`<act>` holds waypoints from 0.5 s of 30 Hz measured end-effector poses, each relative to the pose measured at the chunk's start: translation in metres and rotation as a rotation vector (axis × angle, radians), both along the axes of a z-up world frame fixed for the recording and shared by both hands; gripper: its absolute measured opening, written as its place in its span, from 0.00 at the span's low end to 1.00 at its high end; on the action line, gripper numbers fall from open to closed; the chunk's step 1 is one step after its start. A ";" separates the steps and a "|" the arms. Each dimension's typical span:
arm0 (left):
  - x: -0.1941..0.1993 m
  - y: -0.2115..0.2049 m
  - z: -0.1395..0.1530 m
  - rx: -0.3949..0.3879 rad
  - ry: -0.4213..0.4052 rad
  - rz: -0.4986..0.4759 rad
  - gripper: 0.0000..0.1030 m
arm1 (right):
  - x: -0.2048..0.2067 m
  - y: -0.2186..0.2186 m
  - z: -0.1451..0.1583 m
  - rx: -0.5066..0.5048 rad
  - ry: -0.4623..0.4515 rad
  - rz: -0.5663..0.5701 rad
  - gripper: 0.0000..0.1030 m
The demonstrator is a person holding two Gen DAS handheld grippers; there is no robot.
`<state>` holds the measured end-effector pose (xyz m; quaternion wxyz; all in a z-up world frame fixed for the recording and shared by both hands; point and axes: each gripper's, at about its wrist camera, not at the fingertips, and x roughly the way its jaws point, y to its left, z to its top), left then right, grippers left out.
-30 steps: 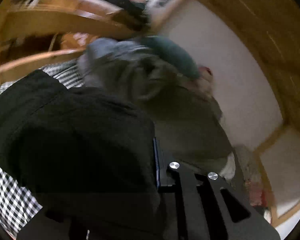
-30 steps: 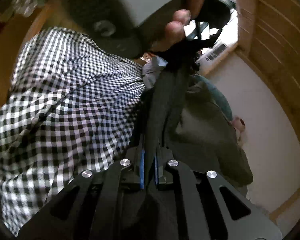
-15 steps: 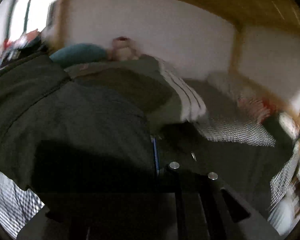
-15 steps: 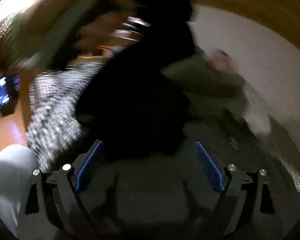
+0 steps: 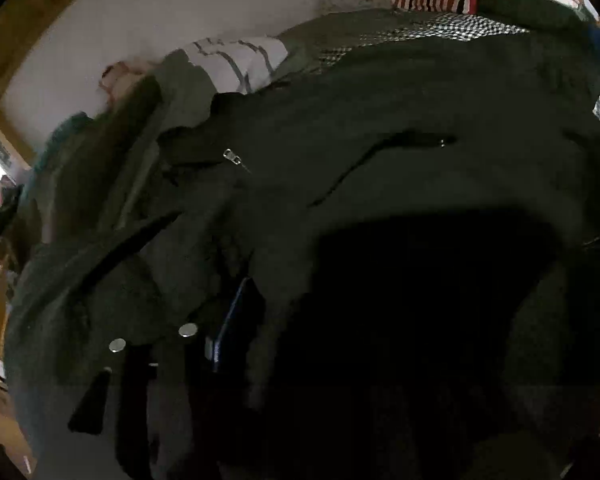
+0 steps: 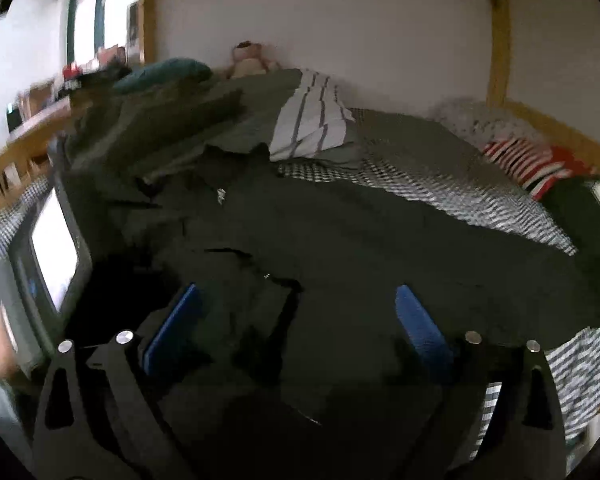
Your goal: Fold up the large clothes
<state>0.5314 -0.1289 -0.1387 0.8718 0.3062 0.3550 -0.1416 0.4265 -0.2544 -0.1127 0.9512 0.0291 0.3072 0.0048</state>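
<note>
A large dark zip-up jacket (image 6: 360, 240) lies spread over the checkered bed. In the left wrist view the jacket (image 5: 380, 168) fills most of the frame, with its zipper pull (image 5: 232, 156) showing. My left gripper (image 5: 224, 320) is shut on a fold of the jacket, and dark cloth covers most of its fingers. My right gripper (image 6: 296, 320) is open and empty, its blue pads (image 6: 420, 328) spread wide just above the jacket.
A grey blanket with a white striped part (image 6: 312, 120) is bunched at the wall. A teal pillow (image 6: 164, 72) and a soft toy (image 6: 248, 60) lie at the bed's head. Red-striped clothing (image 6: 532, 160) lies far right. Wooden bed posts (image 6: 498, 48) frame the bed.
The jacket has gone from held up in front of the checkered shirt to lying on the bed. My right gripper has opened and let go. The left stays shut on it.
</note>
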 end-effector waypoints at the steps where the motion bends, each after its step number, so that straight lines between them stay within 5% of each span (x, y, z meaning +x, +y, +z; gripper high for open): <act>1: -0.003 0.002 0.006 -0.039 0.017 0.001 0.60 | 0.008 -0.003 0.000 0.061 0.018 0.004 0.95; 8: -0.016 0.098 0.089 -0.433 0.070 0.232 0.79 | 0.066 -0.003 -0.040 0.400 0.203 0.033 0.97; 12: 0.009 0.159 0.110 -0.526 0.042 0.406 0.84 | 0.099 0.005 -0.068 0.466 0.321 0.042 0.96; 15: 0.002 0.188 0.129 -0.756 0.155 0.265 0.84 | 0.100 0.011 -0.064 0.506 0.297 0.050 0.96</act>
